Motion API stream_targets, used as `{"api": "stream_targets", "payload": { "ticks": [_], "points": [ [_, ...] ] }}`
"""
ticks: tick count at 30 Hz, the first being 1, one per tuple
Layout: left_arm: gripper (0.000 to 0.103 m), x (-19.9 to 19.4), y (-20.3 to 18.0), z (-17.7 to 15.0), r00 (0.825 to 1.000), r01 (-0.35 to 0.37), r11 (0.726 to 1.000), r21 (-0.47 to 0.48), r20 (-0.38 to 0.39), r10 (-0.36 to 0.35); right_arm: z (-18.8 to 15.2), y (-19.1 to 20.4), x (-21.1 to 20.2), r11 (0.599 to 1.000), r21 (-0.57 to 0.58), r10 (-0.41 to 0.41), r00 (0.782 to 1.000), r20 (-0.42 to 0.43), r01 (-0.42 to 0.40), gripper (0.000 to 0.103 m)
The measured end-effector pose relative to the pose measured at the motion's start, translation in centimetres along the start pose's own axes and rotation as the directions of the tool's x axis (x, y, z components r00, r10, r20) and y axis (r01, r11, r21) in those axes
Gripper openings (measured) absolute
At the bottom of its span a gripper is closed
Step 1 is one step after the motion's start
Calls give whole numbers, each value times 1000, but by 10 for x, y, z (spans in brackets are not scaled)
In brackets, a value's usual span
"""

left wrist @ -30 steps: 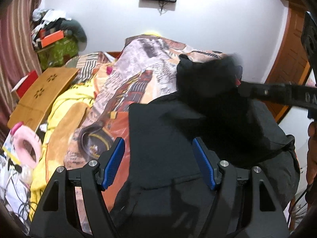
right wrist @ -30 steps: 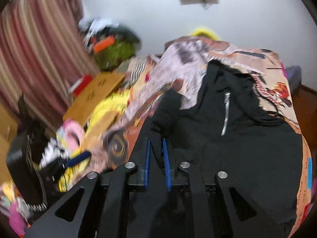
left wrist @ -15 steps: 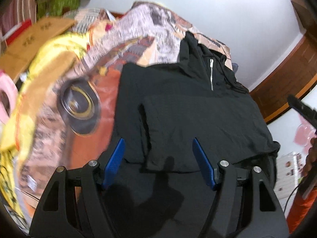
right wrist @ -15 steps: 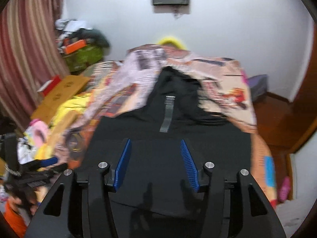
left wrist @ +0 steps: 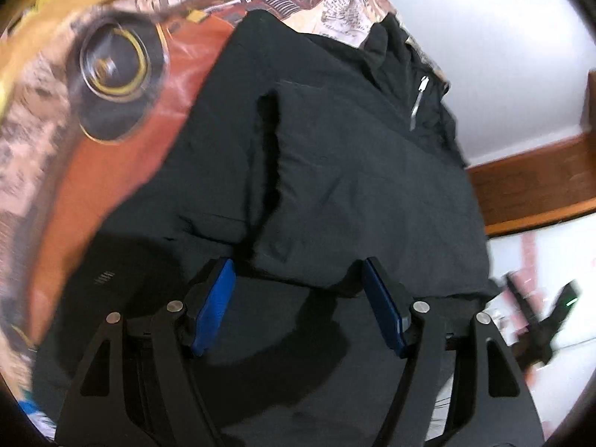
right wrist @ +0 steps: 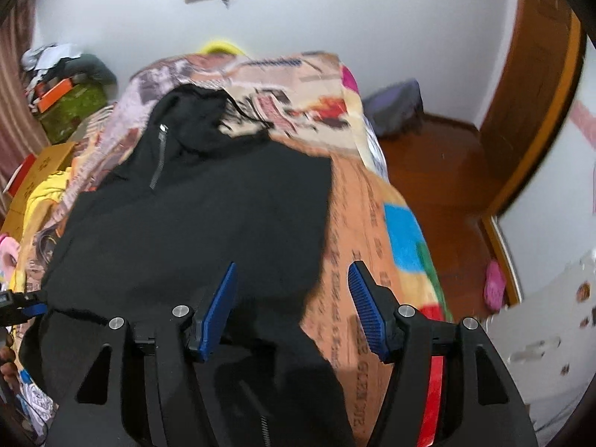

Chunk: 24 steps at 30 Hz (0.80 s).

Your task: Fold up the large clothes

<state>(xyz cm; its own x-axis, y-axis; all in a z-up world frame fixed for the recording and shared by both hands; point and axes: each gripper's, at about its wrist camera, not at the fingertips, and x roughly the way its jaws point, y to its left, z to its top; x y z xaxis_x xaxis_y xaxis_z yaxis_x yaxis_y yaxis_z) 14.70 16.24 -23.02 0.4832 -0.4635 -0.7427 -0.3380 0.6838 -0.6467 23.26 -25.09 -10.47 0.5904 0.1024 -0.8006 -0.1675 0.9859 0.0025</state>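
My black hooded jacket [left wrist: 354, 171] lies flat on the patterned blanket [right wrist: 376, 223], one sleeve folded across it. My left gripper [left wrist: 298, 305] and right gripper [right wrist: 292, 309] hover above its hem, wide apart and empty, ready for the next fold.

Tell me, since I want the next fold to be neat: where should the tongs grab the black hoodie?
Probably the hoodie's near hem corner, where the edge lies loose on the blanket. Come from the right with the open right tongs, one finger sliding under that edge.
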Motion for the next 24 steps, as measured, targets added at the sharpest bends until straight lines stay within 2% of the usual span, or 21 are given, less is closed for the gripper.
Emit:
{"api": "stream_targets", "payload": {
  "ticks": [1, 3, 4, 5, 6, 9, 12, 13, 15, 19, 22, 24],
  "points": [
    [63, 1, 0, 1, 1000, 15, 1000, -15, 8, -15, -3, -2, 2, 1000, 6, 3, 1000, -8, -3, 58],
    [46, 0, -4, 4, 999, -24, 1000, -9, 28, 24, -5, -5, 2, 1000, 13, 7, 1000, -12, -7, 58],
    [45, 0, -7, 6, 998, -42, 999, 2, 38, 41, -6, -7, 1, 1000, 16, 12, 1000, -10, -12, 57],
    [39, -1, -11, 8, 997, -61, 998, 23, 52, 60, -6, -10, 1, 1000, 18, 19, 1000, -7, -18, 58],
    [27, -3, -16, 9, 993, -94, 994, 50, 70, 91, -6, -13, 0, 999, 22, 24, 1000, -2, -24, 58],
    [22, -12, -39, 13, 976, -186, 969, 161, 143, 163, -2, -16, -3, 999, 30, 32, 999, 18, -32, 58],
    [19, -31, -73, 19, 948, -266, 923, 279, 251, 198, 3, -18, -5, 999, 35, 34, 999, 38, -35, 58],
    [18, -42, -87, 23, 934, -291, 904, 314, 298, 197, 5, -19, -6, 999, 37, 34, 998, 44, -36, 58],
    [18, -61, -109, 31, 916, -300, 886, 355, 367, 163, 10, -18, -7, 998, 41, 35, 998, 57, -38, 58],
    [18, -96, -142, 51, 888, -290, 863, 413, 453, 82, 15, -12, -7, 998, 39, 45, 997, 66, -48, 58],
    [18, -104, -152, 55, 862, -334, 835, 438, 500, 82, 14, -3, 1, 997, 24, 65, 997, 43, -67, 58],
    [18, -99, -149, 57, 855, -363, 822, 440, 508, 105, 10, 3, 9, 997, 7, 72, 997, 15, -72, 58]
  ]
}}
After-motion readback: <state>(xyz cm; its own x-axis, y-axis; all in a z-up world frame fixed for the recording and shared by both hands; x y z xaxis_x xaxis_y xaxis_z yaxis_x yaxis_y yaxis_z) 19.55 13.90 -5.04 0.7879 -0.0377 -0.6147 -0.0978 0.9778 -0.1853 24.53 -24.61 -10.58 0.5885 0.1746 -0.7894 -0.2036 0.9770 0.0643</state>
